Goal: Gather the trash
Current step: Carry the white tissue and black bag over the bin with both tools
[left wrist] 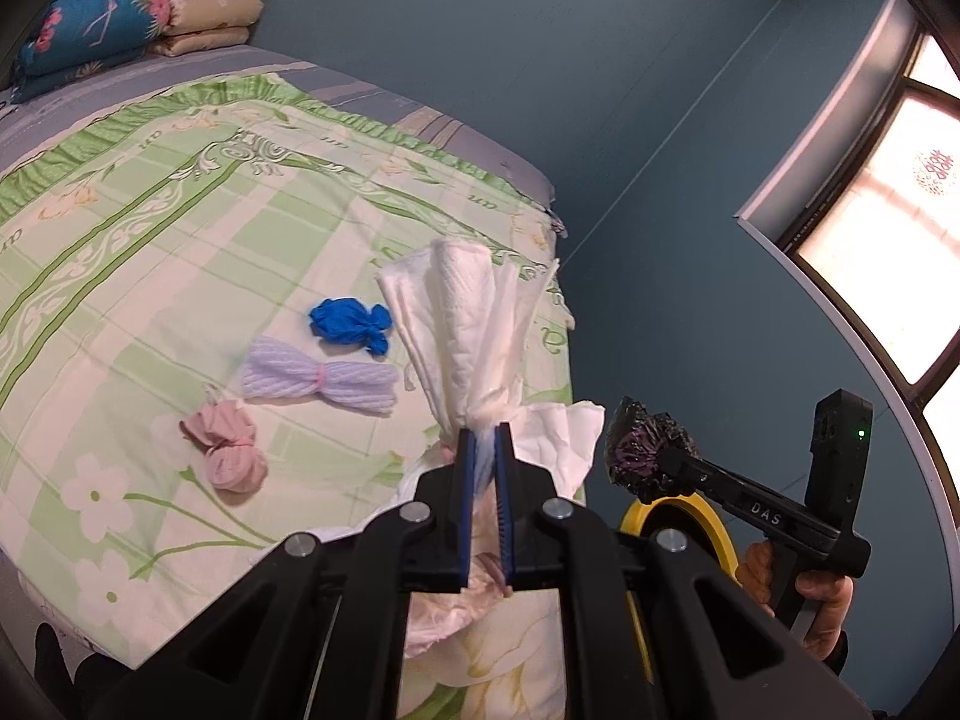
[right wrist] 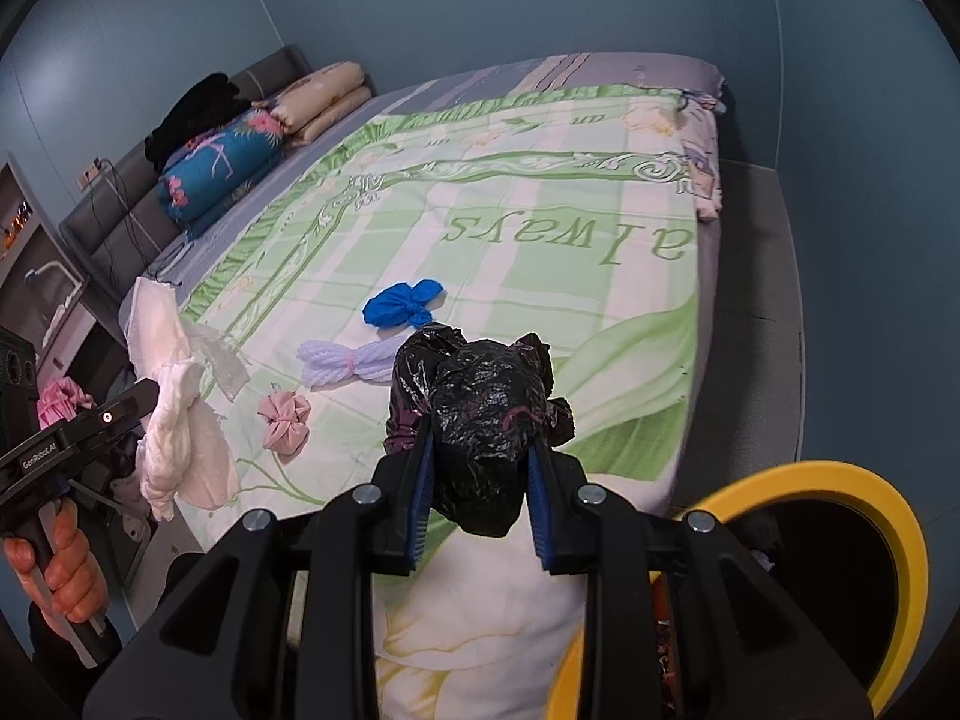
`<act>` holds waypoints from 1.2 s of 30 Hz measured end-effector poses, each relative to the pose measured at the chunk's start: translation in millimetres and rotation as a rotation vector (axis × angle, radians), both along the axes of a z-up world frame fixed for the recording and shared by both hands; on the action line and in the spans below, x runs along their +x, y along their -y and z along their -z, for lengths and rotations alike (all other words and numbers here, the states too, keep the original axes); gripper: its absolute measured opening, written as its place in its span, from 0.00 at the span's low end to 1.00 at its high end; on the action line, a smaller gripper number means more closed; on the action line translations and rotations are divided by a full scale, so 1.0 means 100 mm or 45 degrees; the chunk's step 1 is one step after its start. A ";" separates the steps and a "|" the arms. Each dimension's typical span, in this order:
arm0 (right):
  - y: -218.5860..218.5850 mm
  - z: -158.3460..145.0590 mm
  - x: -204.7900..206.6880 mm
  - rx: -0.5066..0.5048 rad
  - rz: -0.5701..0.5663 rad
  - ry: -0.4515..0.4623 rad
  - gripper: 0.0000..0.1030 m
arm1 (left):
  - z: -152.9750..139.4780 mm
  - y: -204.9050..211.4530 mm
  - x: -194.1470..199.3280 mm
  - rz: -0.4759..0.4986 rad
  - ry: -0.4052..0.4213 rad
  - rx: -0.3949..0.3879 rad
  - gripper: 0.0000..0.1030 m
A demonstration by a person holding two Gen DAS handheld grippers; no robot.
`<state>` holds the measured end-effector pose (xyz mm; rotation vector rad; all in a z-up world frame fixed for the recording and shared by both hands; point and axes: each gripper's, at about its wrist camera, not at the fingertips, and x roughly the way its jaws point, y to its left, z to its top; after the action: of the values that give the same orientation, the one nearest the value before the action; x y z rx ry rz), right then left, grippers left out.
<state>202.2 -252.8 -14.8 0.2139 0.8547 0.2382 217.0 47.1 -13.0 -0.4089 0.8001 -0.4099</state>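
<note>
On the bed (right wrist: 540,192) three bundles (blue, lilac, pink); left jaws pinch tissue (left wrist: 474,324), right pinch black bag (right wrist: 486,414).

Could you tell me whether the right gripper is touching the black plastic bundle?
Touching. In the right wrist view, the right gripper has both blue pads pressed against the sides of the black plastic bundle, which hangs between them clear of the bed.
</note>
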 end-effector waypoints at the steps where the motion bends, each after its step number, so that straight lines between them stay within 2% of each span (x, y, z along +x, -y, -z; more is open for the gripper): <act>1: 0.04 -0.02 -0.03 0.001 0.009 0.008 0.25 | -0.02 0.05 0.00 0.012 0.004 -0.003 0.06; 16: 0.74 -0.39 -0.63 0.020 0.207 0.106 0.25 | -0.34 0.88 -0.22 0.218 0.100 -0.023 0.06; 25: 1.10 -0.46 -0.93 0.037 0.304 0.130 0.25 | -0.32 1.32 -0.37 0.345 0.099 -0.013 0.06; 36: 1.46 -0.39 -1.20 0.051 0.416 0.146 0.25 | -0.26 1.84 -0.54 0.497 0.095 0.019 0.06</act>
<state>82.2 -399.2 24.6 0.3696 0.6896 -0.0378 163.3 -136.9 12.7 -0.2200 0.8100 -0.7782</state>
